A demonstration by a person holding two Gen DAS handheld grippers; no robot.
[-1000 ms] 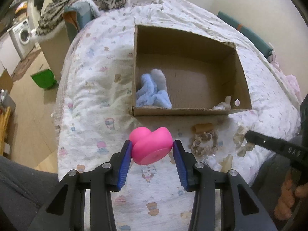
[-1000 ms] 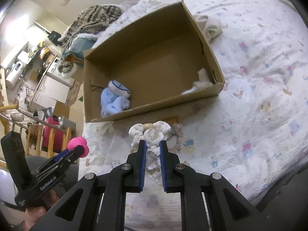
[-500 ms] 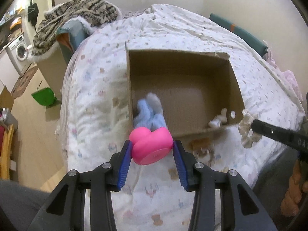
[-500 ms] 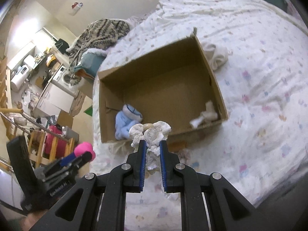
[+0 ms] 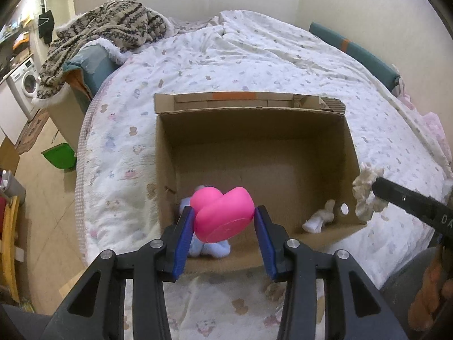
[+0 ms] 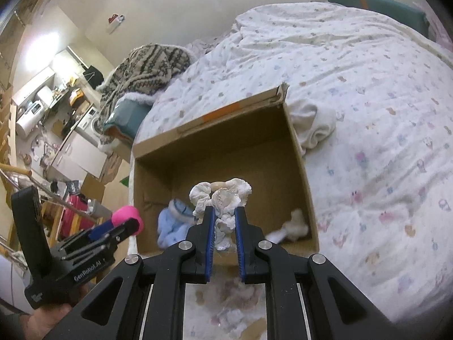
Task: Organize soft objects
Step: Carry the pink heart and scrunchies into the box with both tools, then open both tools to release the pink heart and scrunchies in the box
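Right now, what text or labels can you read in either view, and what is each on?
"GenRobot.AI": on the body of the left claw, seen from the right wrist view.
"DA...": cut-off letters on the right claw body, left wrist view.
Small label on the left claw's handle: too blurred.
Wall sign: unreadable.

I see a bed with a printed quilt (image 5: 254, 56), a patterned knit blanket (image 5: 107, 28) heaped at its left, a washing machine (image 5: 28, 82) beyond, a green bin (image 5: 61, 155) on the floor, and a teal cushion (image 5: 354, 51) against the wall.
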